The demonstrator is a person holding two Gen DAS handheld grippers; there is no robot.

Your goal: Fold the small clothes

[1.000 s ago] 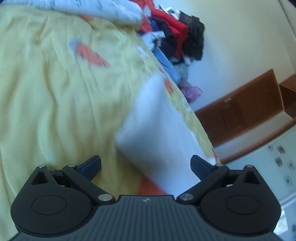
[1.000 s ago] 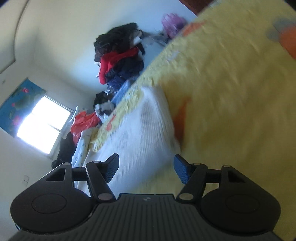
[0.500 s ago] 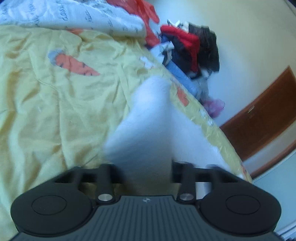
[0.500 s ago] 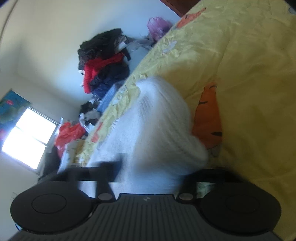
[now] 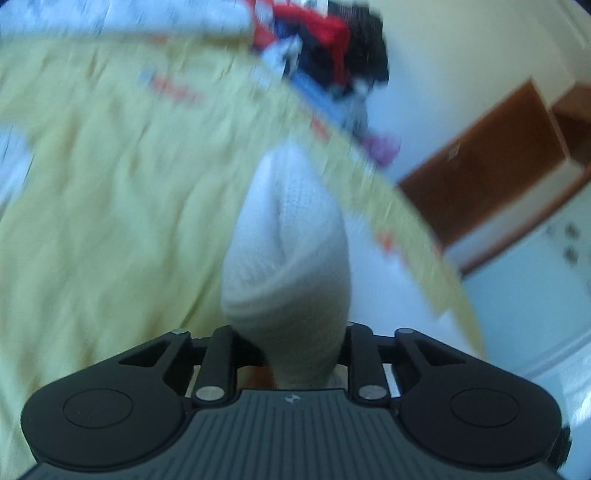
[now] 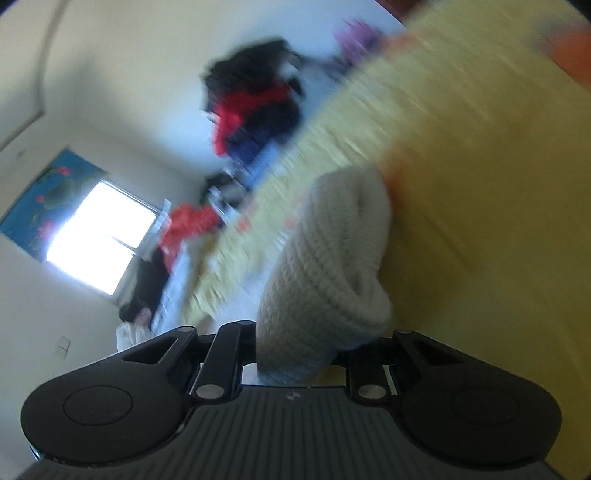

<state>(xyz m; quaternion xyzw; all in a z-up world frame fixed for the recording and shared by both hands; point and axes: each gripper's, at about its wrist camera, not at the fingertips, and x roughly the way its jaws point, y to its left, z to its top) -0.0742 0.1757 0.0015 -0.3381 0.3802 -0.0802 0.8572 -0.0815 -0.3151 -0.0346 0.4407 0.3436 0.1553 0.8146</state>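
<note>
white waffle-knit cloth (image 5: 291, 251): bunched into a rounded, upright fold, centre of left wrist view, lower end pinched inside the left gripper (image 5: 301, 354). jaws drawn close on the fabric, pads hidden by it. cloth lifted above the wrinkled yellow bedsheet with orange carrot prints (image 5: 110, 206), which fills the left and centre of that frame. strong motion blur throughout.

same white knit cloth (image 6: 332, 273) in right wrist view: thick ribbed roll, centre to lower centre, lower end caught inside the right gripper (image 6: 295, 360). jaws of that gripper opening slightly, fabric between them and filling the gap; pads hidden by the cloth, which looks held, not loose. yellow bedsheet (image 6: 480, 184) across the right half of the frame, blurred.

background, left wrist view: heap of red, black and blue clothes (image 5: 332, 48) at upper centre; white printed fabric (image 5: 122, 18) along the upper left edge; brown wooden cabinet (image 5: 491, 155) at right against a pale wall.

background, right wrist view: clothes heap (image 6: 255, 107) at upper centre; bright window (image 6: 99, 236) at left with a blue flowered hanging (image 6: 40, 199) above and beside it; orange-red garment (image 6: 184, 229) just right of the window.
</note>
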